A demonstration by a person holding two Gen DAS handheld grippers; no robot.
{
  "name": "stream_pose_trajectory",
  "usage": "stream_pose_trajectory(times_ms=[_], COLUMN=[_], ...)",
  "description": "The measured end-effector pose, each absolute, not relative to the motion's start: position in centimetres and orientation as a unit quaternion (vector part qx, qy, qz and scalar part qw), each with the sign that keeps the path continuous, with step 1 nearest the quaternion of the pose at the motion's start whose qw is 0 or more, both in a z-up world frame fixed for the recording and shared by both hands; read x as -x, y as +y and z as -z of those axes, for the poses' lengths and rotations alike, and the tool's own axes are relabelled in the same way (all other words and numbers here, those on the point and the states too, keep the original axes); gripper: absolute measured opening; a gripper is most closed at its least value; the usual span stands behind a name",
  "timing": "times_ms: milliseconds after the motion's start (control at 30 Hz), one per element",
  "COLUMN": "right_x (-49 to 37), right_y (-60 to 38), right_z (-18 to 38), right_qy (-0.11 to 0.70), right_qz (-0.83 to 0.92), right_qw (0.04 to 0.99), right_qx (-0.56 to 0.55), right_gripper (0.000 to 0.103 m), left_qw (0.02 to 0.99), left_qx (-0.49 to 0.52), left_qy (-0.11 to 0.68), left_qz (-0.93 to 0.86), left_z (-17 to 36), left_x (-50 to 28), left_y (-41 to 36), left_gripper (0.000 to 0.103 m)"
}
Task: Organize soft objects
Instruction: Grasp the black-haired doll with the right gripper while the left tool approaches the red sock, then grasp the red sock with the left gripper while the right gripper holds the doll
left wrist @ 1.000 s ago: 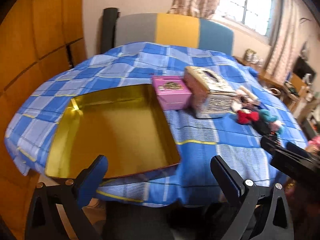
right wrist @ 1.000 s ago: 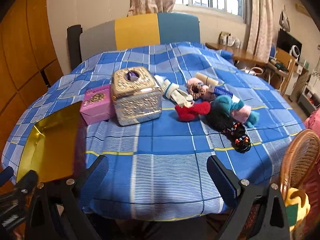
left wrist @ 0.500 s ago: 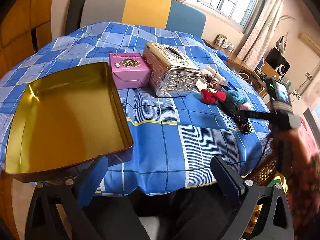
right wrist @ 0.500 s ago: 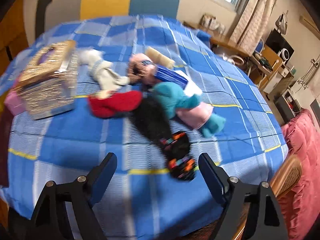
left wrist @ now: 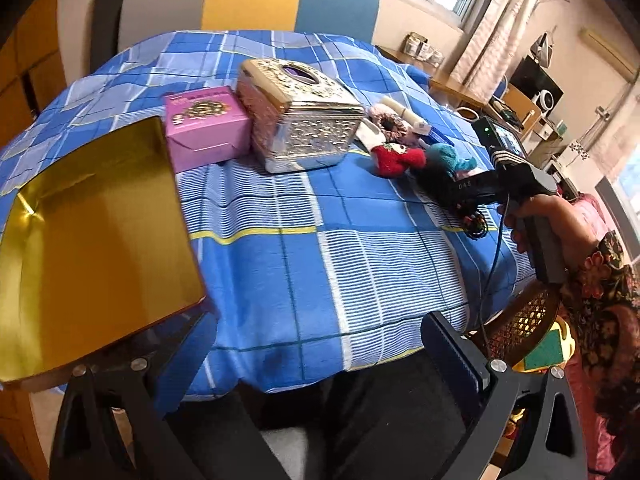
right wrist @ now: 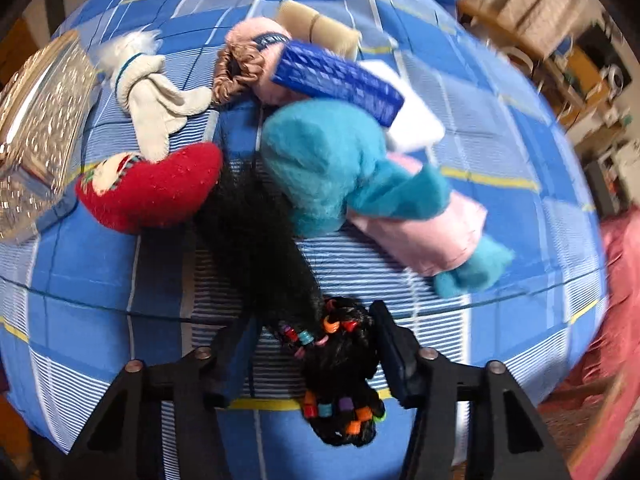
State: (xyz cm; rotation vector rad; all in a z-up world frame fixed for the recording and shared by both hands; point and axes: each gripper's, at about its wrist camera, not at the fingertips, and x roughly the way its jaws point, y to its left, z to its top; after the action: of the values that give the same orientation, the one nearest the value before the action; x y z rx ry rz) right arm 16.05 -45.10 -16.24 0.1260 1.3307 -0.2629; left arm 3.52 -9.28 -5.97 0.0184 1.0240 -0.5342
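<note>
Soft things lie in a pile on the blue checked tablecloth [right wrist: 500, 128]: a red plush [right wrist: 160, 196], a teal and pink plush [right wrist: 320, 168], a white sock [right wrist: 152, 92], a brown scrunchie [right wrist: 236, 72] and a black hairpiece with coloured beads [right wrist: 340, 360]. My right gripper [right wrist: 312, 344] points down over the beaded end, and its jaws are closing. The hairpiece lies between them; the right finger touches it, and striped cloth shows beside the left finger. The left wrist view shows this gripper [left wrist: 472, 204] held in a hand [left wrist: 532, 216]. My left gripper [left wrist: 320, 360] hangs open and empty at the table's front edge.
An open gold tin tray [left wrist: 80, 220] sits at the front left. Behind it stand a pink box [left wrist: 204, 128] and a silver embossed tissue box [left wrist: 300, 120]. A blue ridged block [right wrist: 340, 80] and a beige roll [right wrist: 320, 28] lie behind the plush. A wicker basket [left wrist: 524, 320] stands by the table.
My right gripper has dropped onto the pile and its jaws have narrowed around the beaded hairpiece. The left gripper has tipped down and shifted right, bringing the right hand into view.
</note>
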Motion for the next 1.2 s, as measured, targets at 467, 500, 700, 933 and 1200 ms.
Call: stream_pose_trajectory(times_ms=[467,500,700,933,1200], right_x=[-12.5,-12.1,-11.2,-9.9,-9.6], right_y=[-47.9,-48.1,-49.5,-49.6,-50.6], right_z=[11.0,10.4,8.3,6.2,6.1], right_qy=[0.494,0.478,0.405,0.298,0.282], right_qz=[0.028,0.027,0.069,0.135,0.144], right_qw=[0.845,0.852,0.884,0.921,0.919], right_qx=[-0.205,-0.211,-0.222,-0.211,-0.236], right_gripper=[0.035,0.035,0.035,0.035,0.035], left_qw=[0.832,0.834,0.850,0.861,0.850], left_qx=[-0.073,-0.085,-0.123,-0.202,-0.244], left_qy=[0.469,0.464,0.420,0.358,0.365], left_qz=[0.287,0.286,0.293,0.299,0.290], left_z=[6.8,7.1,7.5,8.4,11.7], left_x=[-9.0,-9.5,-12.5,-15.2,-18.5], left_y=[-19.5,-20.6,-25.9,-32.3,-36.7], left_gripper=[0.103,0.103,0.103,0.103,0.093])
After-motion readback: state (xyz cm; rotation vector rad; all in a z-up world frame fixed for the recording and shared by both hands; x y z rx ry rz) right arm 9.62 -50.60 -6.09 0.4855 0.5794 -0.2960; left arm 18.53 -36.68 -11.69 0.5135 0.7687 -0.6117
